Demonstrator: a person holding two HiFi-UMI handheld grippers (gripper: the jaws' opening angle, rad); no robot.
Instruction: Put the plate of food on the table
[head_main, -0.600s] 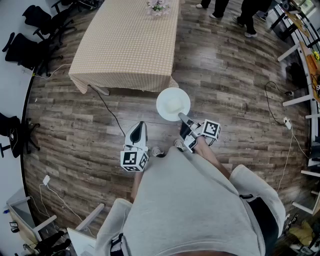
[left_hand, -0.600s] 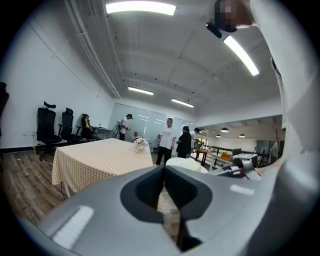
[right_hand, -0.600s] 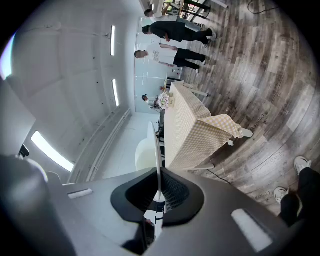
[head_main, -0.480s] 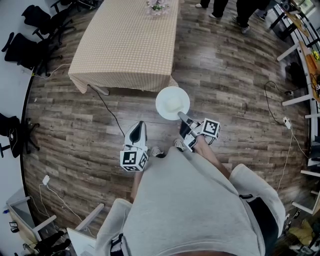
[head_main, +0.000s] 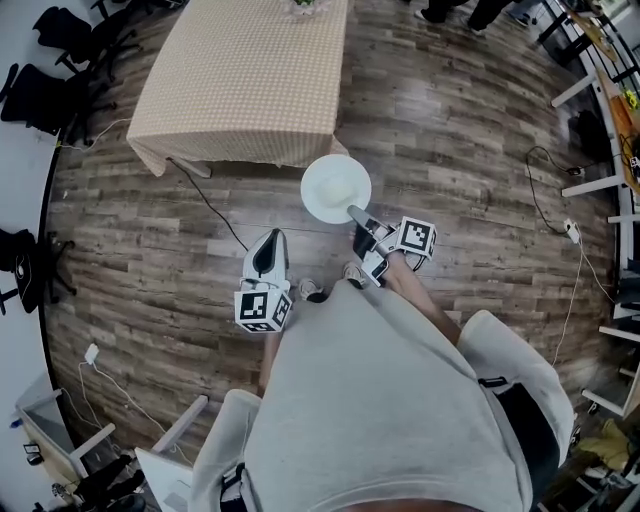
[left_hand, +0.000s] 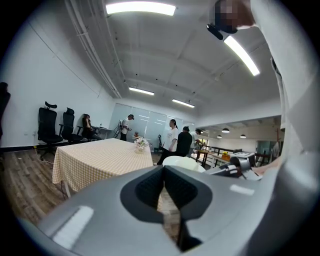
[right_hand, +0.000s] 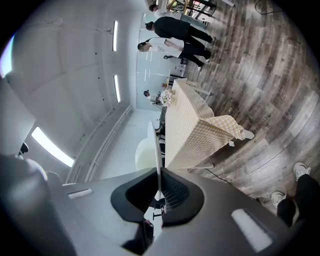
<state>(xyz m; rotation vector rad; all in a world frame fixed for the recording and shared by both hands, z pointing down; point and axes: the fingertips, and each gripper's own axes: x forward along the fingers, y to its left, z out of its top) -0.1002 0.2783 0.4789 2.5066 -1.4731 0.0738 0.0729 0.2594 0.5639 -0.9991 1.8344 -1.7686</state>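
In the head view a round white plate (head_main: 336, 188) with a pale mound of food hangs over the wooden floor, just off the near right corner of the table with the checked cloth (head_main: 240, 80). My right gripper (head_main: 358, 217) is shut on the plate's near rim. In the right gripper view the plate (right_hand: 156, 145) shows edge-on between the jaws, with the table (right_hand: 192, 125) beyond it. My left gripper (head_main: 271, 237) stands lower left of the plate, shut and empty. From the left gripper (left_hand: 164, 172) view the plate (left_hand: 182, 162) and the table (left_hand: 100, 156) lie ahead.
A small flower vase (head_main: 305, 8) stands at the table's far end. Black office chairs (head_main: 45, 85) line the left wall. A dark cable (head_main: 212, 208) runs across the floor from under the table. People (head_main: 450, 10) stand beyond the table; desks (head_main: 600, 90) are at the right.
The plate and both grippers have shifted a little up and left in the head view, toward the table's near corner. The right gripper's hold on the rim is unchanged.
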